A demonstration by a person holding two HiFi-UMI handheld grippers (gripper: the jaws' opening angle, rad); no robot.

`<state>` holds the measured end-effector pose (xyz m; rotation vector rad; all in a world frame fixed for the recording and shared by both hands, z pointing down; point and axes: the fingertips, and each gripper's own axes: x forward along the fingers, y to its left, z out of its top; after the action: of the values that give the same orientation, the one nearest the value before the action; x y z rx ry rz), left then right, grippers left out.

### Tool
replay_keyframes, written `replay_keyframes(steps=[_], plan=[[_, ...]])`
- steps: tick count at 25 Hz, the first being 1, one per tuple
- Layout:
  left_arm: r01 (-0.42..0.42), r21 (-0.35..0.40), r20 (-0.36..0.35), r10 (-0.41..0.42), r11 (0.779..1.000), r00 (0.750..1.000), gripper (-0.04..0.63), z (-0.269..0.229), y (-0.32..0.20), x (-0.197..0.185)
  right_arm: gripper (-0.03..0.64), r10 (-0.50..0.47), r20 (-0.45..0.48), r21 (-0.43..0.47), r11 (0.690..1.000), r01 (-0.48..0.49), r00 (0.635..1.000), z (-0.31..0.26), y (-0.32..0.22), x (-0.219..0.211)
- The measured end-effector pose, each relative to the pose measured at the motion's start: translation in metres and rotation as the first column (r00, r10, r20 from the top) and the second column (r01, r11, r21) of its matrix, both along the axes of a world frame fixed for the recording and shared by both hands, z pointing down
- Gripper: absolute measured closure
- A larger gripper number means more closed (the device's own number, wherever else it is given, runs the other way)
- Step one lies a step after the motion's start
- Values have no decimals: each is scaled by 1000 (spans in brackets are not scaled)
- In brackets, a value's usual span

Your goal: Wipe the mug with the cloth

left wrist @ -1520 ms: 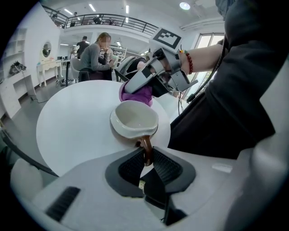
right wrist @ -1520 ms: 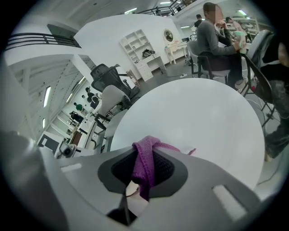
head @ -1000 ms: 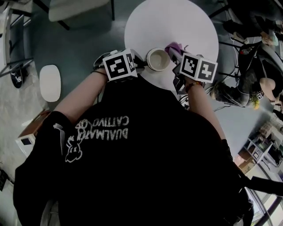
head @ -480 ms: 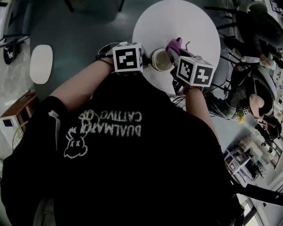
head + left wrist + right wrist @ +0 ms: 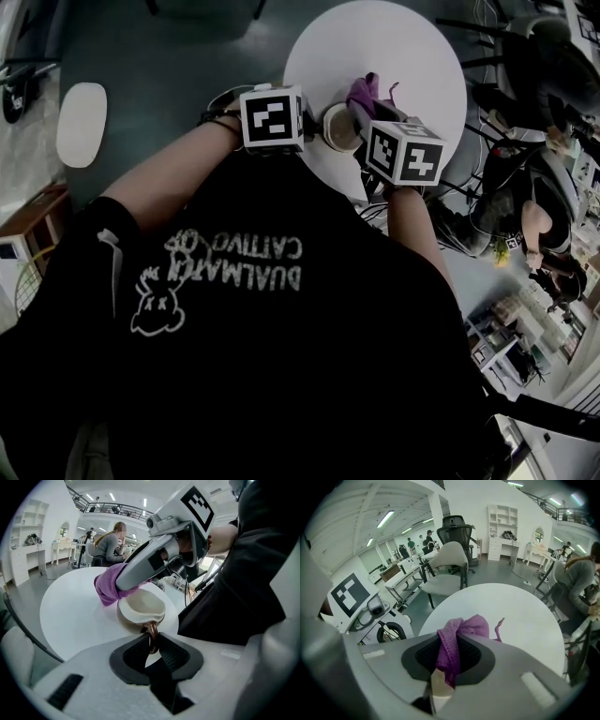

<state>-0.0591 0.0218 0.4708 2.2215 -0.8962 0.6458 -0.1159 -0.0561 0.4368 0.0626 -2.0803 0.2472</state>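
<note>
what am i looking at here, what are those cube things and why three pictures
No robot: a person holds hand tongs in each hand, and the patterned cubes are part of them. One picture looks down from a camera on the person's head; the other two look along each pair of tongs. The left tongs pinch the handle of a cream mug at a round white table. The right tongs grip a purple cloth, held against the mug's rim.

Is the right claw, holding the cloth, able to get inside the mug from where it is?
Probably yes. The right claw holds the cloth at the rim of the mug, whose mouth is uncovered, and the left claw grips its handle, steadying it.
</note>
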Motion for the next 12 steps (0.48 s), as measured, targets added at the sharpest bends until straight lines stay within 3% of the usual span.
replay_keyframes(steps=[5, 12], plan=[[8, -18, -13, -8, 1000, 1000, 531, 1, 2, -2, 565, -61, -10, 15, 998, 62, 998, -2, 7, -3], [17, -6, -20, -17, 1000, 1000, 531, -3, -3, -4, 565, -224, -45, 36, 973, 226, 973, -3, 28, -6]])
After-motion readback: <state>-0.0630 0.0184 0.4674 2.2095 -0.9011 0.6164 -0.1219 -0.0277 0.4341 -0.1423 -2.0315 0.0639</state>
